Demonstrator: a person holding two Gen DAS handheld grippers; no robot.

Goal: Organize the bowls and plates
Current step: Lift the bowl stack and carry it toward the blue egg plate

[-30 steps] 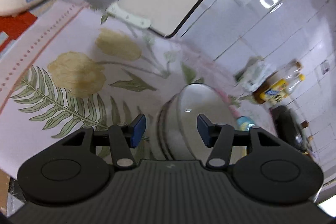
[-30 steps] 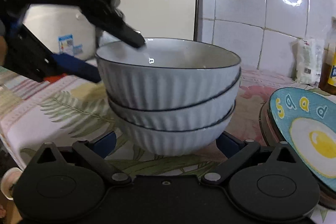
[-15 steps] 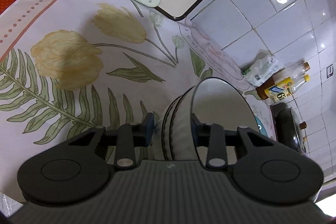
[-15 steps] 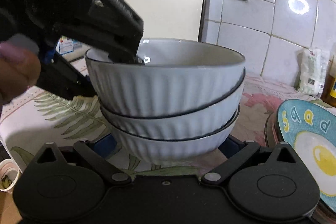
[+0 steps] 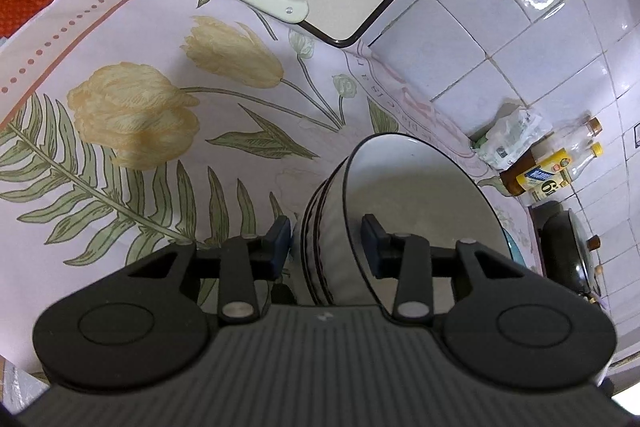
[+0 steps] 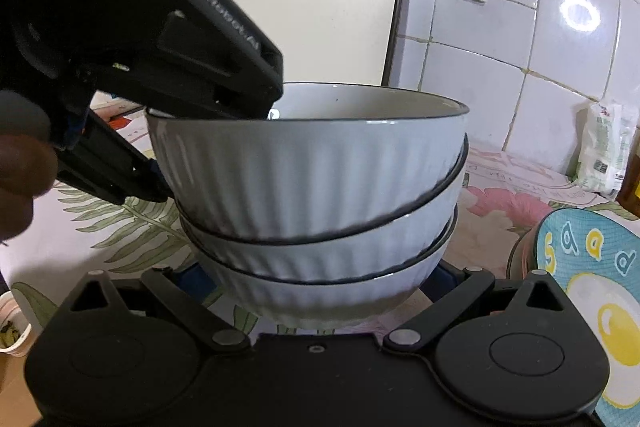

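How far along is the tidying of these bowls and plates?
Three ribbed white bowls already sit nested. In hand: the left gripper, its jaws just closing, pinches the rim of the top bowl, which sits slightly askew. Left: settling it, and perhaps dealing with the egg-pattern plate beside the stack.

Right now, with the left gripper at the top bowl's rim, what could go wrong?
The left gripper straddles only the top bowl wall at one edge. Its jaws just closed in, then eased, so a lift could tilt or drop it. The bowls nest closely, so the lower bowls may drag up. The right gripper is open around the stack's base, steadying nothing.
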